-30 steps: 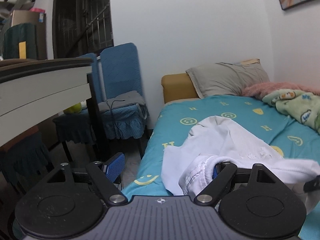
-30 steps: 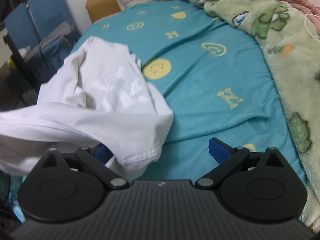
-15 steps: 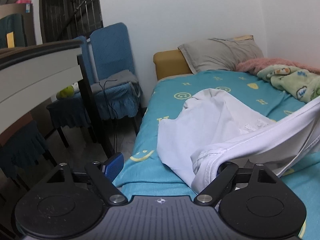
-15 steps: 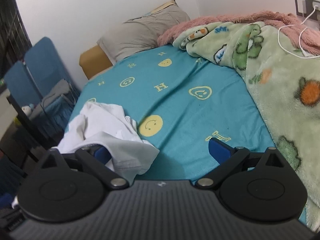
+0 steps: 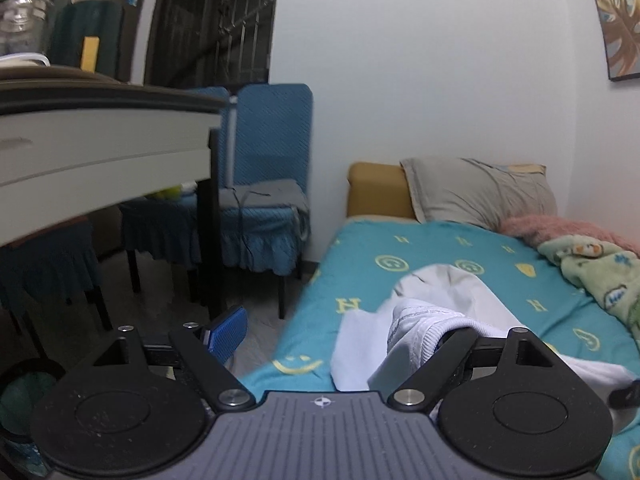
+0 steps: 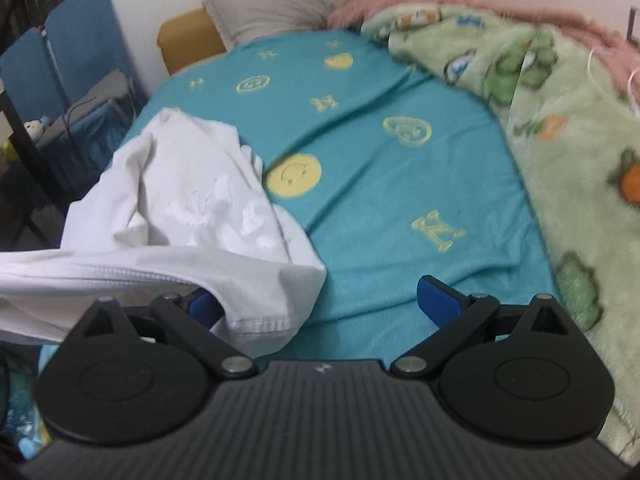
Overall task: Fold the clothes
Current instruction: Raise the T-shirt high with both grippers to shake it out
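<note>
A white garment [image 6: 192, 200] lies bunched on the left side of the teal bed sheet [image 6: 380, 184]. In the left wrist view the garment [image 5: 440, 312] drapes over my left gripper's right finger, hiding its pad; the left pad [image 5: 228, 330] is bare. My left gripper [image 5: 332, 340] has its jaws wide apart. In the right wrist view a hemmed edge of the garment [image 6: 260, 312] hangs over my right gripper's left finger [image 6: 204, 304]. My right gripper [image 6: 320, 300] is wide open; its right pad [image 6: 438, 300] is bare above the sheet.
A green fleece blanket [image 6: 560, 128] and a pink one [image 6: 440, 0] cover the bed's right side. A grey pillow [image 5: 476, 192] lies at the head. A white table [image 5: 100, 140] and blue chairs [image 5: 268, 184] stand left of the bed. A white cable [image 6: 612, 76] lies on the blanket.
Both grippers dropped back down toward the bed after lifting. The white garment has sagged from a stretched span into a heap, still draped on one finger of each gripper.
</note>
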The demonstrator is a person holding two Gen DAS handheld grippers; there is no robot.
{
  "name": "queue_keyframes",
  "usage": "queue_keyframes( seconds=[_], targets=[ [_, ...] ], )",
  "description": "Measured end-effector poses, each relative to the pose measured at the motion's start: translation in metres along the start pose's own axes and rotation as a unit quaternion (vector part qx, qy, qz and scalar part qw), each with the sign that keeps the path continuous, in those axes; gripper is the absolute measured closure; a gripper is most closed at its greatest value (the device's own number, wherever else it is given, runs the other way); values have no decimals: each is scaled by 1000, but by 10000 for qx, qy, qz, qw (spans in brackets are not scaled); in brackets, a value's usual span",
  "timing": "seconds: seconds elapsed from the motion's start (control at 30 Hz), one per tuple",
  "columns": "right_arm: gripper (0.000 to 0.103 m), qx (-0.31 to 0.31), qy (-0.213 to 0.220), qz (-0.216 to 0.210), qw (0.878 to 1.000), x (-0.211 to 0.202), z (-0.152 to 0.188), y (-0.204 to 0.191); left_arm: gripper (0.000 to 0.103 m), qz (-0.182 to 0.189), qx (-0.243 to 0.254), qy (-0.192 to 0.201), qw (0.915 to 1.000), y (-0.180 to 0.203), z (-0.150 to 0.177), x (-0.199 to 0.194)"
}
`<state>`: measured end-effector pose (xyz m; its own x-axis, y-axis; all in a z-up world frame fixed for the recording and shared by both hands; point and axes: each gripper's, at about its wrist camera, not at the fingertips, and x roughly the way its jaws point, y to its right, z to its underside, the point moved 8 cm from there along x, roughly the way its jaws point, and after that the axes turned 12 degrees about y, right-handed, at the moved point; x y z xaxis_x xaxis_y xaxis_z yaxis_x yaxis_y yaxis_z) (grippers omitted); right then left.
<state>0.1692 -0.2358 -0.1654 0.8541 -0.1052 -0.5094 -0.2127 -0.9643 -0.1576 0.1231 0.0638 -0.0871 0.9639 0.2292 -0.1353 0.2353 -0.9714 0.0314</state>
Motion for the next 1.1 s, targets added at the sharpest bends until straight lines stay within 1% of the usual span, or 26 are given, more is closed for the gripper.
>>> queue_keyframes(
  seconds=[0.03, 0.13, 0.23, 0.3, 0.4, 0.5, 0.57, 0.67, 0.77, 0.83, 0.9, 0.97, 1.03, 1.1],
  targets=[
    [2, 57, 237, 18, 9997, -8, -9, 0, 18, -25, -54, 43, 10000, -1, -5, -2],
    [2, -30, 1037, 168, 9945, -39, -52, 4, 17, 3, -188, 459, 9988, 0, -37, -12],
    [2, 68, 1717, 236, 9848, -80, -99, 6, 17, 23, -196, 924, 9955, 9, -82, -27],
    [2, 165, 2163, 188, 9760, -111, -132, 6, 17, 13, -248, 1175, 9928, 15, -118, -36],
    [2, 145, 2811, 31, 9596, -162, -186, 1, 17, 22, -478, 1593, 9861, 16, -185, -55],
    [2, 82, 3359, -157, 9417, -221, -241, -9, 17, 63, -827, 2061, 9750, 12, -261, -81],
    [2, 78, 3679, -250, 9295, -265, -277, -14, 17, 139, -953, 2331, 9677, 10, -313, -101],
    [2, 57, 4127, -397, 9100, -336, -328, -18, 17, 278, -999, 2680, 9578, 9, -386, -139],
    [2, 30, 4449, -465, 8943, -405, -369, -18, 17, 438, -1015, 2983, 9480, 8, -453, -180],
    [2, 29, 4613, -509, 8858, -445, -391, -17, 16, 550, -1087, 3081, 9435, 9, -485, -206],
    [2, 0, 4743, -511, 8789, -478, -406, -14, 16, 656, -1140, 3150, 9399, 10, -514, -230],
    [2, -51, 4821, -479, 8748, -500, -415, -10, 15, 735, -1097, 3122, 9408, 12, -531, -241],
    [2, -126, 4814, -413, 8754, -507, -418, -5, 15, 786, -1056, 3002, 9448, 18, -535, -244],
    [2, -165, 4680, -409, 8826, -497, -413, -1, 15, 833, -1037, 2841, 9495, 22, -528, -238]
  ],
)
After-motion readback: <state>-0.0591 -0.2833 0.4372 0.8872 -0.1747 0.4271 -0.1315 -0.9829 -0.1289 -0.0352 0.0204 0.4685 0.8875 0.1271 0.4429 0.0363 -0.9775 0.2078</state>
